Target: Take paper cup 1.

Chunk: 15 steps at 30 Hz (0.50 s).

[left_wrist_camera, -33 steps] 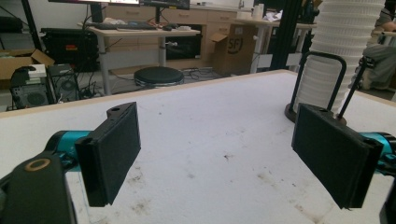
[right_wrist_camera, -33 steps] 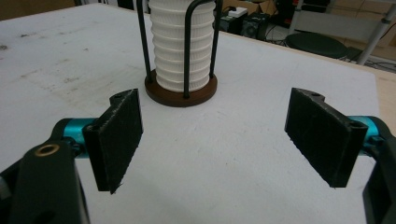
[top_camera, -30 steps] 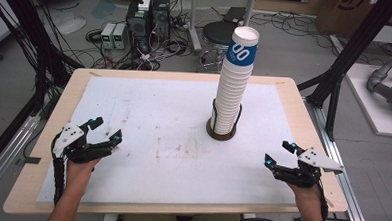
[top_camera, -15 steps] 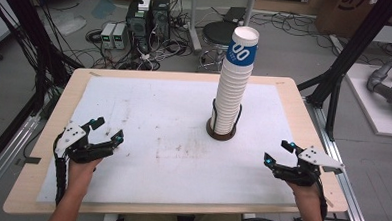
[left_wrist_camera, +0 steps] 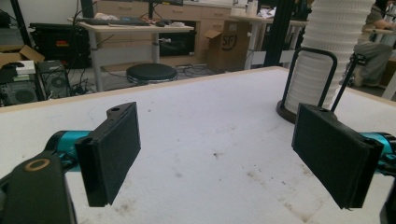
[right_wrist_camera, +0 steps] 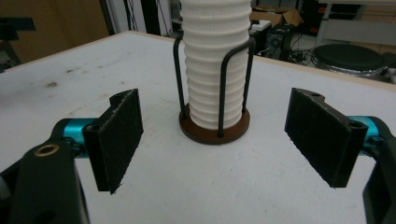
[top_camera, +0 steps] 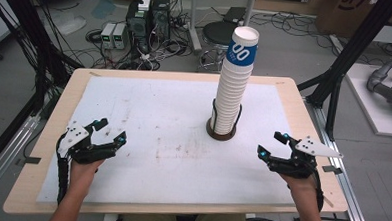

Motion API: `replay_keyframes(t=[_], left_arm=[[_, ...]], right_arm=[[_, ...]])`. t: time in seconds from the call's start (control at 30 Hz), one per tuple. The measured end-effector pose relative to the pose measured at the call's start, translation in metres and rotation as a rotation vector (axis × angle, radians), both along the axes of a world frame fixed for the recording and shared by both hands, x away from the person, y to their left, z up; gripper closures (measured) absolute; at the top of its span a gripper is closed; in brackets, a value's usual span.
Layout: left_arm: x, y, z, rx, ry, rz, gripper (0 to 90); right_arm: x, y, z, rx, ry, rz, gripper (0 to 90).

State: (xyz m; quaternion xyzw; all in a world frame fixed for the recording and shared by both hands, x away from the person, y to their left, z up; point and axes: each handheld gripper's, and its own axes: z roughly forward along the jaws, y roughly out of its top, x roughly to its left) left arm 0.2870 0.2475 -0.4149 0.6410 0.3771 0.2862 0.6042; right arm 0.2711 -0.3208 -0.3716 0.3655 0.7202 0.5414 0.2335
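My left gripper [top_camera: 110, 131] and right gripper [top_camera: 271, 144] rest low near my edge of the table [top_camera: 150, 81], both jaws wide, holding nothing. Farther ahead, the tall stack of paper cups [top_camera: 233, 89] stands in its wire holder [right_wrist_camera: 214, 123]. I think a sideways push may tip it, or several cups lift together.

Lighting's even and fairly bright overhead, so the white bench [top_camera: 174, 114] barely shows shadows. High view's a bit soft and grainy. Both gripper views are slightly blurry, backgrounds dimmer and out of focus.
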Motion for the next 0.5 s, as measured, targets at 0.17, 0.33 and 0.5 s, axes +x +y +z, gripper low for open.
replay_keyframes(t=[0.17, 0.33, 0.5], left_arm=[[0.001, -0.006, 0.000, 0.007, 0.005, -0.024, 15.0], [0.002, -0.008, 0.000, -0.010, 0.006, -0.036, 15.0], [0.003, -0.007, -0.001, -0.015, 0.014, -0.035, 15.1]], right_arm=[[0.008, 0.007, 0.031, 0.007, -0.034, 0.029, 19.5], [0.016, 0.013, 0.059, 0.000, -0.060, 0.055, 19.5], [0.028, 0.025, 0.088, -0.008, -0.074, 0.083, 19.5]])
